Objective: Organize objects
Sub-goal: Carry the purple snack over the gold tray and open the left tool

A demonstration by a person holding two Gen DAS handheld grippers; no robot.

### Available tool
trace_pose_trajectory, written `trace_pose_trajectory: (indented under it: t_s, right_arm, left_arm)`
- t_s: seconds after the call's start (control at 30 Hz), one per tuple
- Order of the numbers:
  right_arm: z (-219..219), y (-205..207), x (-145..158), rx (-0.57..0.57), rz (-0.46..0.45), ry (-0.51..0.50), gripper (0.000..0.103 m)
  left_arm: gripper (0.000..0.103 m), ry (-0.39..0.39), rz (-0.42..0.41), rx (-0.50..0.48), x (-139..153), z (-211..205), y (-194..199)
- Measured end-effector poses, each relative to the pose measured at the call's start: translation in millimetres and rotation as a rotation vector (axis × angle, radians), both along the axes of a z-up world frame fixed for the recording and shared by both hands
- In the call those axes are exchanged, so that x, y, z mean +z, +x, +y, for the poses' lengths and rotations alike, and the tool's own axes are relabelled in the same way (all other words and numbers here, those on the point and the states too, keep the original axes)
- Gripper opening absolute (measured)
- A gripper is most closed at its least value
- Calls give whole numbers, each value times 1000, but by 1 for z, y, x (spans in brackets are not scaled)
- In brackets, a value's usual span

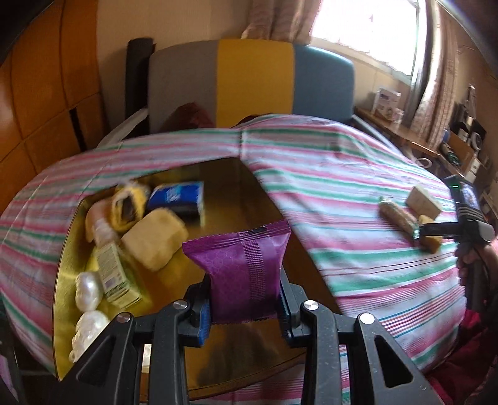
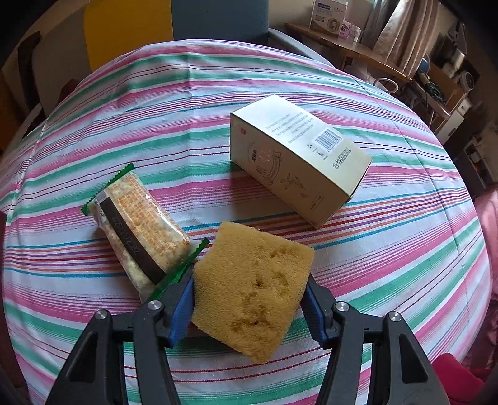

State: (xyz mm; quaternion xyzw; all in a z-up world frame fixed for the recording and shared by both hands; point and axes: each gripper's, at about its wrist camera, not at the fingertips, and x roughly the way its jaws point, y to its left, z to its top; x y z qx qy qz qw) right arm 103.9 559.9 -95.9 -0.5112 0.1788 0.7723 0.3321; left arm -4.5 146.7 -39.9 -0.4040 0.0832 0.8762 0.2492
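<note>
Purple snack packet (image 1: 246, 274) sits clamped between the left gripper (image 1: 246, 307) fingers, above the gold tray (image 1: 67, 280). Right gripper (image 2: 249, 307) fingers close on a yellow sponge (image 2: 252, 289); a cracker packet (image 2: 140, 227) lies just left, a box (image 2: 298, 159) ahead.

Striped cloth (image 1: 358, 174) in pink, green and white covers the table surface. At the far side stands a chair (image 1: 252, 81) with back panels in grey, yellow and blue. Wooden wall panelling (image 1: 40, 93) occupies the left. A bright window (image 1: 367, 28) with patterned curtains (image 1: 435, 81) lies far right, admitting daylight. Below it, a wooden side table (image 2: 351, 46) carries a white box (image 2: 328, 14). Cluttered shelving (image 1: 467, 140) stands at right.
</note>
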Motion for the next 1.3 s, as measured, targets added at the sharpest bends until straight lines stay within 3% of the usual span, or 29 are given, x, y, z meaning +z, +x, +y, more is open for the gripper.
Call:
trace_pose_trajectory:
  t_s: [0.37,0.7,0.83,1.3]
  right_arm:
    - [3,-2,-1,8,-7,8,61]
    - [10,-3,-3,10,-11,10,61]
    - [11,-5,-2,12,-15,13,61]
    - [1,-1,0,11,-17,17,62]
  left_arm:
    - [33,24,-149,184,-40,-69,-26]
    - [34,28,-195,193,-51,-75,-27]
    - [38,14,-260,185,-65,-74,-29]
    - [43,28,-233,196,-55,-80,-21]
